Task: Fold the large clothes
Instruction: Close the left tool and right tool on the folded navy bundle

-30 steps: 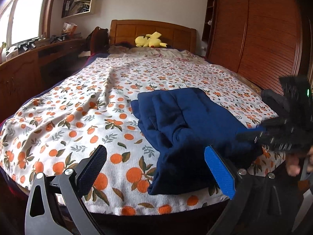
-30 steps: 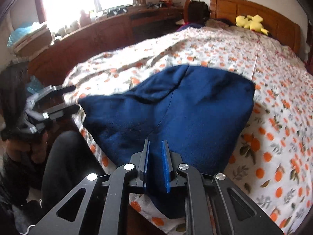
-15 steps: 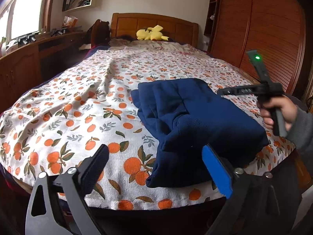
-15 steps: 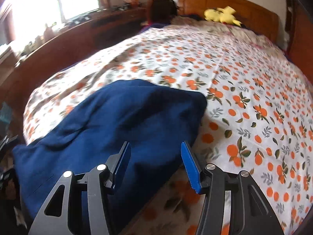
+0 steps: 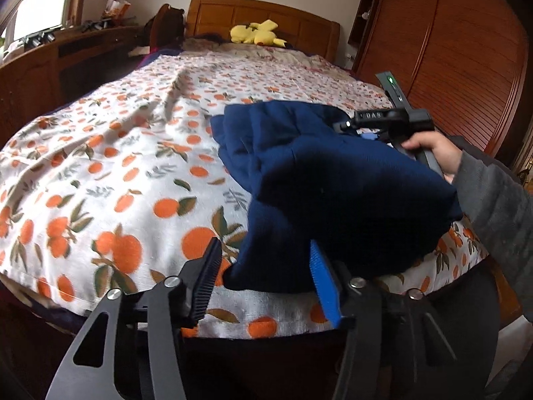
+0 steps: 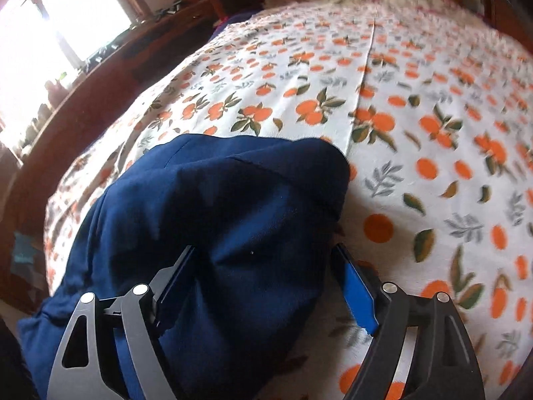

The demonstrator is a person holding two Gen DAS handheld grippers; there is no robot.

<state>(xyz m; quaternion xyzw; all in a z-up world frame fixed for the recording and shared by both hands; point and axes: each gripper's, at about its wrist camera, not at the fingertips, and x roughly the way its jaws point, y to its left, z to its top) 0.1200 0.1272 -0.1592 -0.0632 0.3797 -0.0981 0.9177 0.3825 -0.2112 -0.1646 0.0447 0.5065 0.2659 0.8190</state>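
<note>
Two handheld grippers worked at the near edge of a bed (image 5: 110,153) covered in a white spread printed with oranges and leaves. A navy blue garment (image 5: 333,180) lay bunched in thick folds near the foot of the bed, right of centre in the left wrist view, its lower edge reaching the mattress edge.

At the bottom centre of that view, the left gripper (image 5: 265,276) pointed forward and slightly up at the garment's near corner. Its fingers (image 5: 324,283) stood moderately apart, one black and ribbed, one faced in blue, with the cloth's bottom edge hanging just between their tips. They were not closed on it.

At the right of the same view, a bare hand (image 5: 436,153) in a grey sleeve reached in from the lower right and wrapped around the handle of the right gripper (image 5: 383,121), which lay level over the far side of the garment with a green light lit on its upright stem.

In the right wrist view, the right gripper (image 6: 266,283) sat low at the bottom centre, aimed along the bed. Its fingers (image 6: 358,295) were spread wide, straddling a raised hump of the blue garment (image 6: 216,216), with cloth filling the gap between them. Whether the pads touched the cloth could not be told.

A yellow plush toy (image 5: 256,33) rested by the wooden headboard (image 5: 266,16) at top centre.
</note>
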